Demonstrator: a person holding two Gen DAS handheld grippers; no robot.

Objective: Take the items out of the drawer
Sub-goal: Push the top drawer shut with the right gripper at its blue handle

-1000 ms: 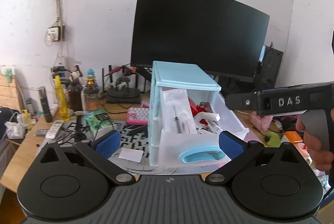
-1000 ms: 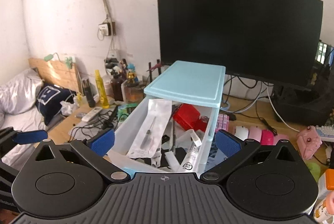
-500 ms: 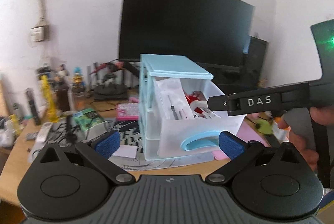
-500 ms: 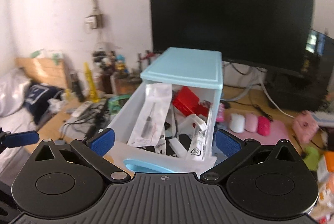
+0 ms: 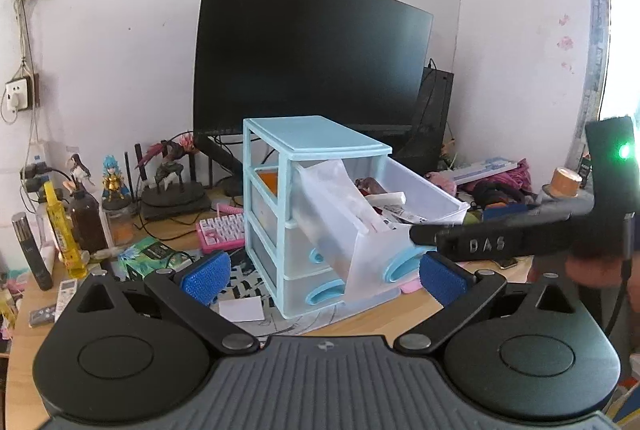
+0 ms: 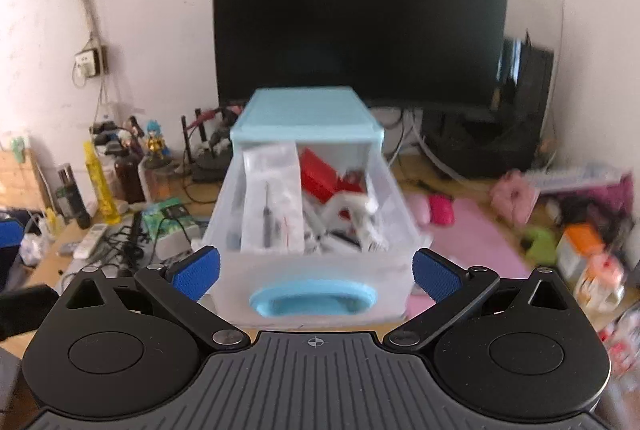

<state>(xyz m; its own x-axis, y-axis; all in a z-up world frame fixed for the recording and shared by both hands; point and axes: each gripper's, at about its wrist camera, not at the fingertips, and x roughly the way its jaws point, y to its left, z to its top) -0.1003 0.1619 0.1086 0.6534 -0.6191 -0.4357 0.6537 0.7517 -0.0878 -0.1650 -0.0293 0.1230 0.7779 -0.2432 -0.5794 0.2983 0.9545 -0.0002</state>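
Note:
A light blue three-drawer cabinet (image 5: 316, 139) stands on the desk. Its clear top drawer (image 5: 372, 254) is pulled far out and holds a clear packet (image 5: 340, 189), a red box (image 6: 320, 177) and white tubes. My left gripper (image 5: 324, 276) is open and empty, back from the cabinet's front left corner. My right gripper (image 6: 314, 274) is open and empty, facing the drawer's blue handle (image 6: 314, 300) straight on and close. Its arm shows in the left wrist view (image 5: 500, 242), just right of the drawer front.
A large black monitor (image 5: 308, 57) stands behind the cabinet. Bottles (image 5: 60, 226) and figurines (image 5: 112, 177) crowd the left, with a pink keypad (image 5: 222, 230) and a white paper slip (image 5: 240, 310). A pink mat (image 6: 476, 246) and clutter lie on the right.
Both grippers have drawn back and swung. The left now sees the cabinet from its left front corner. The right now faces the drawer handle head-on. Both stayed open.

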